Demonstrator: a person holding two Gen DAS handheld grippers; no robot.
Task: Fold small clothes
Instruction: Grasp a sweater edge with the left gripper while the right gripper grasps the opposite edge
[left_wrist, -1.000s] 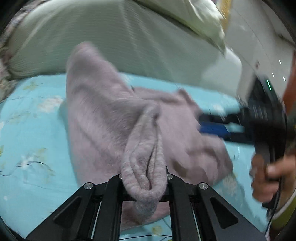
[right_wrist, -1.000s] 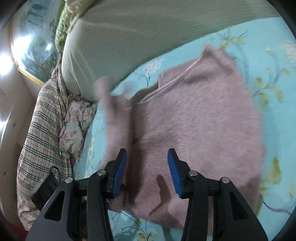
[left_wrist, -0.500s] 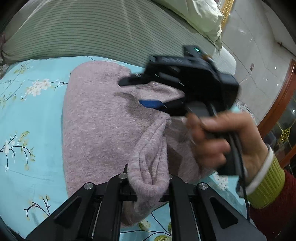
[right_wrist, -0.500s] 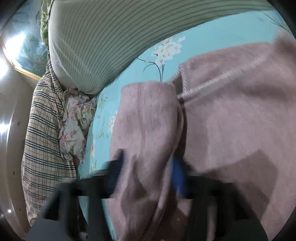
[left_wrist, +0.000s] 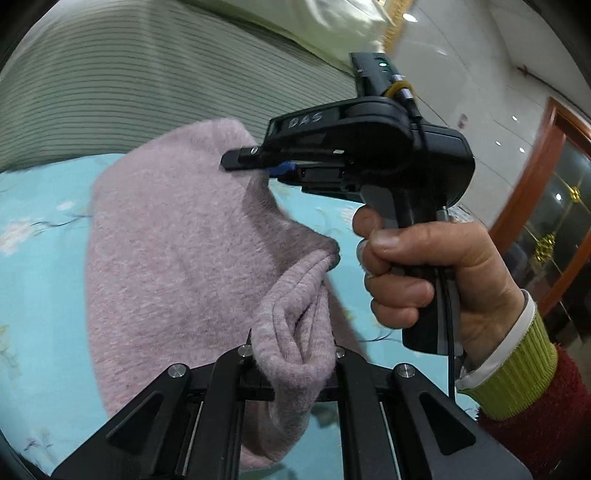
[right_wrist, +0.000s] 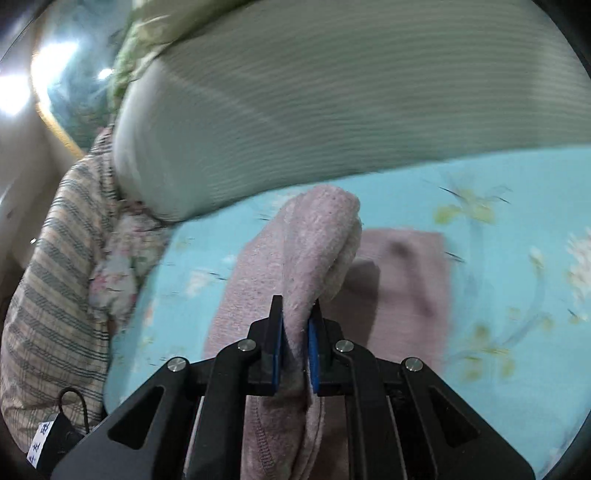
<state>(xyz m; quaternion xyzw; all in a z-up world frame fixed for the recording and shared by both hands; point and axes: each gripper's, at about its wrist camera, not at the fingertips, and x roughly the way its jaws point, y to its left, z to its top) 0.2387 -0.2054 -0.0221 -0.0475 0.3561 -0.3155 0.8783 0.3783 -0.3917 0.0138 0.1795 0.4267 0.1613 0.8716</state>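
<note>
Both hand-held grippers grip the same pink knitted garment (left_wrist: 177, 258). Nearest the left wrist camera, the left gripper (left_wrist: 293, 360) is clamped on a bunched, ribbed edge of the knit, which bulges up between its black fingers and hangs below them. Beyond it the garment spreads leftward over the turquoise floral bedsheet (left_wrist: 37, 288), partly lifted off it. To the right, a hand (left_wrist: 424, 273) in a red sleeve with a yellow-green cuff (left_wrist: 517, 373) squeezes the handle of the right gripper (left_wrist: 255, 162), whose tip pinches the far upper edge of the garment.

From the right wrist camera, the right gripper's blue pads (right_wrist: 276, 354) are closing with a fold of the pink knit pressed between them; the cloth rises in a rounded hump just past the tips, and another part lies flat on the sheet to the right. Farther off lies a grey-green striped bolster (right_wrist: 332, 110), with a plaid cloth (right_wrist: 55, 295) at the far left.
</note>
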